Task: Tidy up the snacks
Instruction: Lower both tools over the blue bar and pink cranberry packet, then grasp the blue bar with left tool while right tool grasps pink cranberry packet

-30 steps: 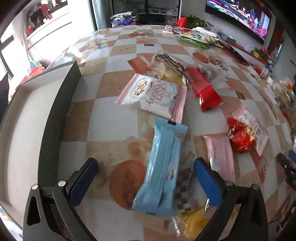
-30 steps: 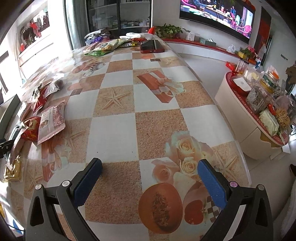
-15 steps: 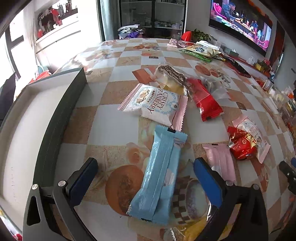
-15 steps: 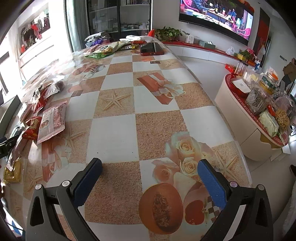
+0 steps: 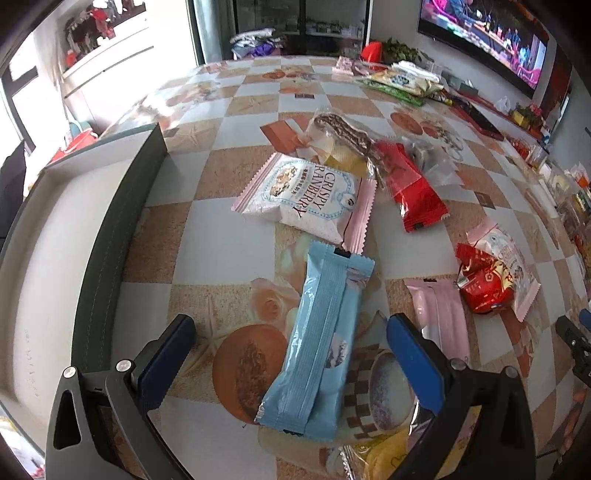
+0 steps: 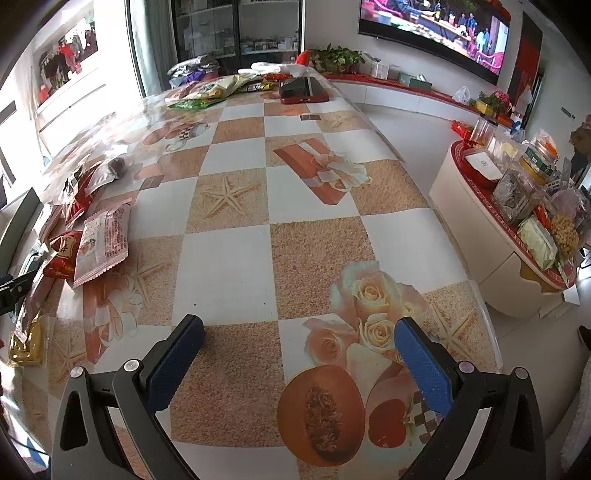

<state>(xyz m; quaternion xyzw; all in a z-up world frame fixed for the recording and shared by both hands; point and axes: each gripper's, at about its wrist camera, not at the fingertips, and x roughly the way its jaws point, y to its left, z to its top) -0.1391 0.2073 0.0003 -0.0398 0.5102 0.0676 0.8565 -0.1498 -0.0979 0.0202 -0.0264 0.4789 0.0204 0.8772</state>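
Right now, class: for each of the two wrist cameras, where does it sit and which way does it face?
Left wrist: rides the left gripper, open, angled down at the light blue wrapper between its fingers, grey tray alongside.
Right wrist: rides the right gripper, open, facing along bare checked tablecloth toward the TV.
Shared: the red snack bag and the TV.
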